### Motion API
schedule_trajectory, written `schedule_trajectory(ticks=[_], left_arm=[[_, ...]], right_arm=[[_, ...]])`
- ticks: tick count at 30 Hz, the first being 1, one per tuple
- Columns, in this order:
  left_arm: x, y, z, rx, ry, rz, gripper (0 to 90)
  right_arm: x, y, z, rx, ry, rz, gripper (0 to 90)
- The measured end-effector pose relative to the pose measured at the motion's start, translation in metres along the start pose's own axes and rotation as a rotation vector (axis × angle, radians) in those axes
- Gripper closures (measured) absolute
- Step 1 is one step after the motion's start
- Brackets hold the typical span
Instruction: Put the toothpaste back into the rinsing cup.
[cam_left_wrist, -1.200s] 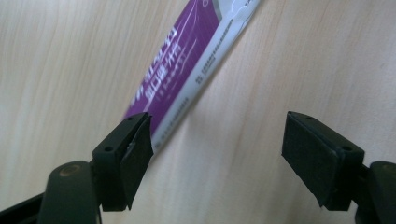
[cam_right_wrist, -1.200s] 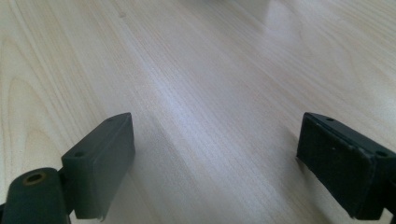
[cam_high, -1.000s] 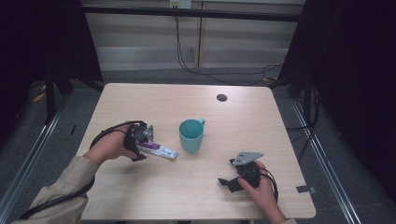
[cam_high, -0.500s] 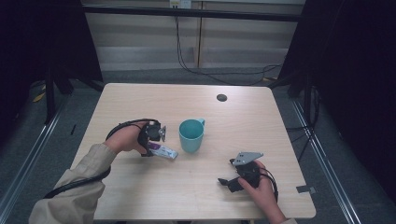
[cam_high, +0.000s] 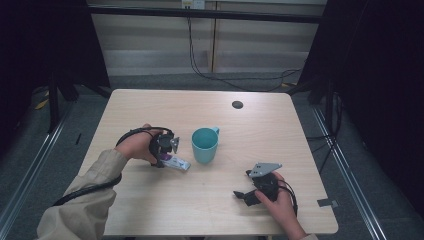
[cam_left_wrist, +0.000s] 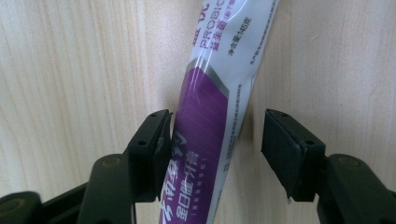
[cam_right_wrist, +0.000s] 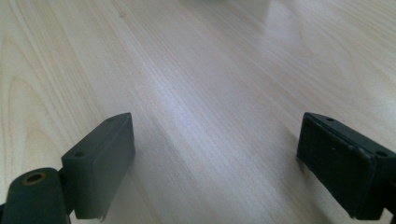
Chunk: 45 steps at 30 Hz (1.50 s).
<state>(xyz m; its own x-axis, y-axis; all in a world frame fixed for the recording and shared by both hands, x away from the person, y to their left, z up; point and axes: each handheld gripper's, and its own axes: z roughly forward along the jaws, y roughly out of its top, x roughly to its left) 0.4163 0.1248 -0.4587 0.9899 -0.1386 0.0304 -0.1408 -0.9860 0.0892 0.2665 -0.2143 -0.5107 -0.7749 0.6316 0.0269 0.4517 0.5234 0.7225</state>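
Toothpaste tube (cam_high: 176, 162) lies flat on the tabletop (cam_high: 215, 210), at nine o'clock from the cup (cam_high: 204, 144).

Left tongs (cam_left_wrist: 212, 140) have been closing around it; one pad touches, one doesn't, so it might slip.

Right tongs (cam_right_wrist: 212, 163) rest spread, empty.

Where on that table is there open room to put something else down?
The far half of the table, behind the mug, is bare but for a small dark disc. The near middle between both hands is free too. Around the mug and tube it is crowded.
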Motion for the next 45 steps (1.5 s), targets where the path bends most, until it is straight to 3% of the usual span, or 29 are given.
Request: schedule_trajectory(ticks=[4, 6, 11, 18, 21, 22, 25, 27, 28, 31, 33, 37, 38, 40, 45], left_arm=[[0.002, 0.004, 0.0, 0.048, -0.005, 0.044, 50.6], [0.003, 0.006, 0.001, 0.058, 0.001, 0.043, 52.9], [0.001, 0.006, 0.004, 0.062, 0.003, 0.052, 53.7], [-0.004, 0.005, 0.006, 0.063, 0.02, 0.1, 56.9], [-0.006, 0.004, 0.006, 0.053, 0.022, 0.081, 59.2], [-0.008, 0.002, 0.006, 0.034, 0.026, 0.033, 60.7], [-0.01, 0.0, 0.004, 0.013, 0.033, 0.018, 64.1], [-0.012, -0.002, 0.001, -0.004, 0.035, -0.002, 71.3], [-0.014, -0.004, 0.0, -0.023, 0.025, -0.022, 71.3], [-0.017, -0.004, -0.001, -0.024, 0.022, -0.032, 74.1], [-0.02, -0.006, -0.003, -0.045, 0.005, -0.068, 74.5], [-0.022, -0.01, -0.009, -0.082, 0.013, -0.09, 74.8], [-0.023, -0.014, -0.014, -0.121, 0.012, -0.126, 74.9], [-0.024, -0.018, -0.02, -0.154, 0.014, -0.151, 75.0], [-0.027, -0.026, -0.03, -0.216, 0.03, -0.178, 75.1]], right_arm=[[0.0, 0.0, 0.0, 0.0, 0.002, 0.0, 10.7], [0.0, 0.0, 0.0, 0.0, 0.001, 0.0, 10.7], [0.0, 0.0, 0.0, 0.001, 0.001, 0.0, 10.7], [0.0, 0.0, 0.0, 0.002, 0.005, 0.003, 10.7], [0.0, 0.0, 0.0, 0.002, 0.005, 0.003, 10.7], [0.0, 0.0, 0.0, 0.003, 0.006, 0.002, 10.7], [0.0, 0.0, 0.0, 0.003, 0.006, 0.002, 10.7], [0.0, 0.0, 0.0, 0.003, 0.006, 0.002, 10.7], [0.0, 0.0, 0.001, 0.001, 0.006, 0.001, 10.7], [0.0, 0.001, 0.001, 0.002, 0.007, 0.003, 10.7], [0.0, 0.001, 0.001, 0.003, 0.007, 0.003, 10.7], [0.0, 0.001, 0.001, 0.004, 0.007, 0.0, 10.8], [0.0, 0.001, 0.001, 0.003, 0.007, 0.0, 10.7], [0.0, 0.001, 0.001, 0.004, 0.007, 0.0, 10.7], [0.0, 0.001, 0.001, 0.004, 0.007, 0.0, 10.7]])
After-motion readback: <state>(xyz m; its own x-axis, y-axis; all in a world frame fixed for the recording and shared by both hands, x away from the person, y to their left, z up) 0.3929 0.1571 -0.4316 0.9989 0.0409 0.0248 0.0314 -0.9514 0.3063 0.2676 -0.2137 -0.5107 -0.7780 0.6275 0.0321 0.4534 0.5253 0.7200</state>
